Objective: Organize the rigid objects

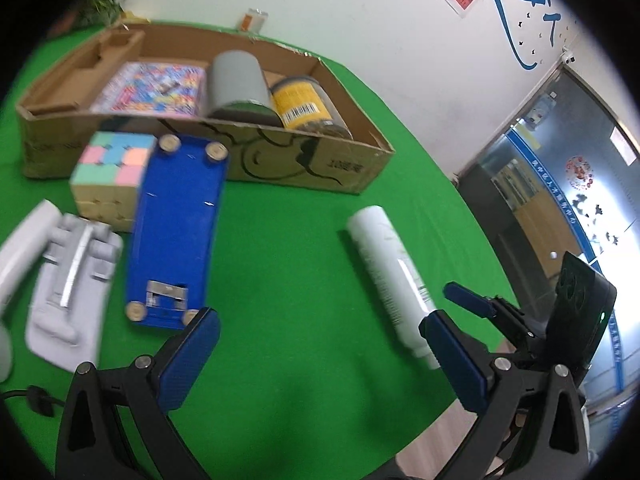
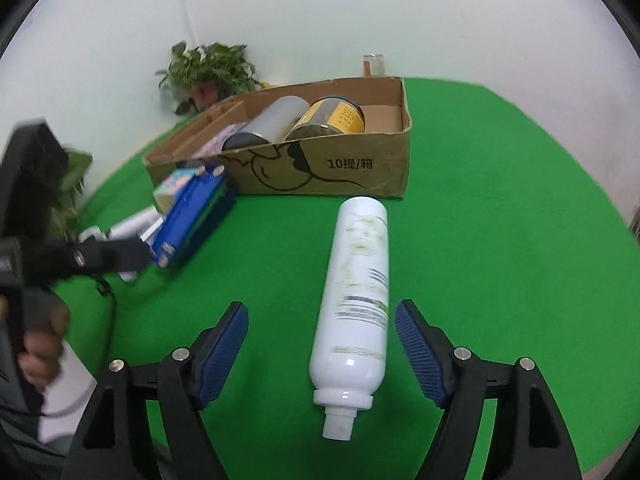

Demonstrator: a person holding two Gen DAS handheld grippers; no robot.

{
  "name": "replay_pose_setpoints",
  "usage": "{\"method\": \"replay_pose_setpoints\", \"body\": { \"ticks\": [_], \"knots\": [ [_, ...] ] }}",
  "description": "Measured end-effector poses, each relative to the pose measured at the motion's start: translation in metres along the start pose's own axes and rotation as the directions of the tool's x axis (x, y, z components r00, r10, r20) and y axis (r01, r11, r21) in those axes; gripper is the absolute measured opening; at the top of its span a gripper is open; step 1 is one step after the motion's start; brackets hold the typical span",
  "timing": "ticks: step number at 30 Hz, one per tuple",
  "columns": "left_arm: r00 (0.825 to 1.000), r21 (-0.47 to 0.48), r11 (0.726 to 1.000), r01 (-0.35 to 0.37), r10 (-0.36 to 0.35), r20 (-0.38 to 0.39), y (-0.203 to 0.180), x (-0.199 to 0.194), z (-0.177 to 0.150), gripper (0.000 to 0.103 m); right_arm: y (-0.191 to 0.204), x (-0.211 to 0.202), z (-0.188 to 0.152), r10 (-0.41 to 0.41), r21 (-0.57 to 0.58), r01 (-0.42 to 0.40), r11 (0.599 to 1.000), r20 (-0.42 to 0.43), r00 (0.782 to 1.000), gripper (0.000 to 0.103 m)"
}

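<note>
A white bottle [image 2: 354,300] lies on the green table between the open jaws of my right gripper [image 2: 322,320], neck toward the camera, jaws not touching it. It also shows in the left wrist view [image 1: 390,276]. My left gripper [image 1: 320,332] is open and empty, just below a blue flat device [image 1: 176,224] lying bottom-up. A pastel cube [image 1: 110,172] stands beside the blue device. The cardboard box [image 1: 320,168] at the back holds a colourful book [image 1: 152,88], a grey cylinder [image 1: 238,80] and a yellow-labelled jar [image 1: 304,104].
A grey moulded holder [image 1: 72,276] and a white object [image 1: 20,248] lie at the left. A black cable [image 1: 36,398] runs near the front left. A plant [image 2: 208,72] stands behind the box by the wall. The table edge curves at the right.
</note>
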State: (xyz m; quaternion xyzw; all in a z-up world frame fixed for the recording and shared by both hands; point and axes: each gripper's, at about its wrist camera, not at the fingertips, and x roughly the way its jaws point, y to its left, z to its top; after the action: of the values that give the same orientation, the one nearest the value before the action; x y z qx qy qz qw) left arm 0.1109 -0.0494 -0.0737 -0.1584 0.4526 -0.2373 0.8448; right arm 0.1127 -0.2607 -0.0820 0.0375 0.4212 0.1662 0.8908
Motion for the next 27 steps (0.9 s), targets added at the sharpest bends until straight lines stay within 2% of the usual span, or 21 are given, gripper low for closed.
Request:
{"method": "replay_pose_setpoints", "body": {
  "ticks": [2, 4, 7, 11, 14, 15, 17, 19, 23, 27],
  "knots": [
    [1.0, -0.009, 1.0, 0.018, -0.019, -0.022, 0.001, 0.009, 0.002, 0.102, -0.008, 0.005, 0.003, 0.051, 0.073, -0.048, 0.996, -0.027, 0.998, 0.074],
    [0.998, -0.023, 0.999, 0.038, -0.039, -0.048, 0.001, 0.018, 0.005, 0.102, -0.011, 0.014, 0.002, 0.077, 0.11, -0.07, 0.991, -0.058, 0.995, 0.068],
    [0.993, -0.029, 0.996, 0.079, -0.082, -0.088, -0.004, 0.028, 0.008, 0.102, -0.006, 0.026, -0.002, 0.105, 0.114, -0.092, 0.989, -0.108, 0.989, 0.066],
    [0.989, -0.022, 0.996, 0.084, -0.086, -0.124, -0.009, 0.039, 0.01, 0.102, 0.002, 0.036, -0.008, 0.159, 0.128, -0.142, 0.982, -0.131, 0.979, 0.063],
    [0.985, -0.047, 0.995, 0.084, -0.09, -0.146, -0.008, 0.048, 0.009, 0.1, 0.011, 0.047, -0.008, 0.179, 0.124, -0.16, 0.979, -0.162, 0.97, 0.057],
    [0.984, -0.053, 0.996, 0.076, -0.083, -0.157, -0.006, 0.052, 0.009, 0.098, 0.013, 0.05, -0.009, 0.189, 0.129, -0.169, 0.977, -0.168, 0.967, 0.054],
    [0.978, -0.06, 0.995, 0.073, -0.084, -0.192, -0.004, 0.059, 0.007, 0.079, 0.02, 0.055, -0.008, 0.207, 0.136, -0.183, 0.974, -0.19, 0.96, 0.049],
    [0.971, -0.068, 0.995, 0.07, -0.083, -0.224, -0.003, 0.065, 0.003, 0.067, 0.028, 0.061, -0.009, 0.212, 0.126, -0.189, 0.974, -0.206, 0.955, 0.046],
    [0.965, -0.06, 0.996, 0.073, -0.086, -0.248, -0.005, 0.068, -0.002, 0.057, 0.038, 0.071, -0.008, 0.217, 0.135, -0.191, 0.972, -0.222, 0.95, 0.046],
    [0.97, -0.048, 0.997, 0.054, -0.063, -0.233, -0.005, 0.067, -0.003, 0.052, 0.048, 0.073, -0.005, 0.167, 0.092, -0.148, 0.985, -0.245, 0.955, 0.046]
  ]
}}
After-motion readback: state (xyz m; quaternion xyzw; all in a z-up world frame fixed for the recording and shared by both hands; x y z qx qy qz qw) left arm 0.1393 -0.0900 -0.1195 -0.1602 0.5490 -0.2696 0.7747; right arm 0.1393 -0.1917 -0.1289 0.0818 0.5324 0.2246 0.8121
